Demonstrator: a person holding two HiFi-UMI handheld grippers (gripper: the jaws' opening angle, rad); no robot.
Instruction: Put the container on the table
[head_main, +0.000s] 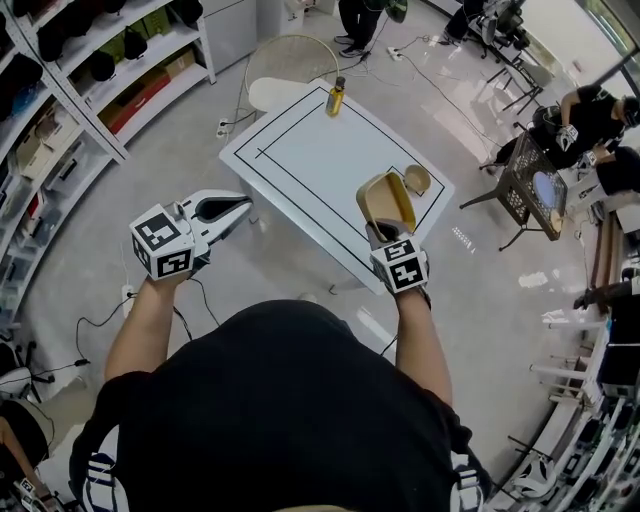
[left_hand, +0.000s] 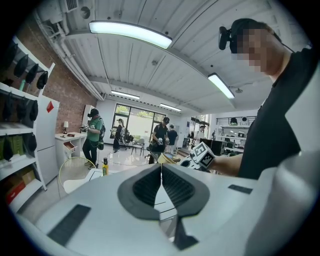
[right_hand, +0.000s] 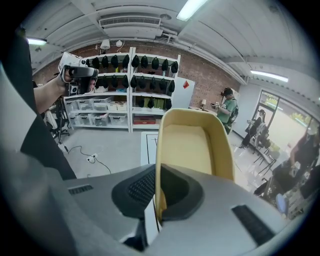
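Observation:
A beige, tub-shaped container (head_main: 386, 203) hangs in the air over the near right edge of the white table (head_main: 300, 140), tilted on its side. My right gripper (head_main: 381, 234) is shut on its rim. In the right gripper view the container (right_hand: 194, 145) rises straight ahead, its wall pinched between the jaws of the right gripper (right_hand: 159, 202). My left gripper (head_main: 243, 205) hovers off the table's near left corner, shut with nothing in it. In the left gripper view the left gripper (left_hand: 161, 181) has its pads pressed together.
A black rectangle is drawn on the table top. A yellow bottle (head_main: 336, 98) stands at its far edge, and a small beige round dish (head_main: 416, 180) lies at its right side. Shelving (head_main: 90, 70) lines the left wall. A round chair (head_main: 285, 70) stands beyond the table.

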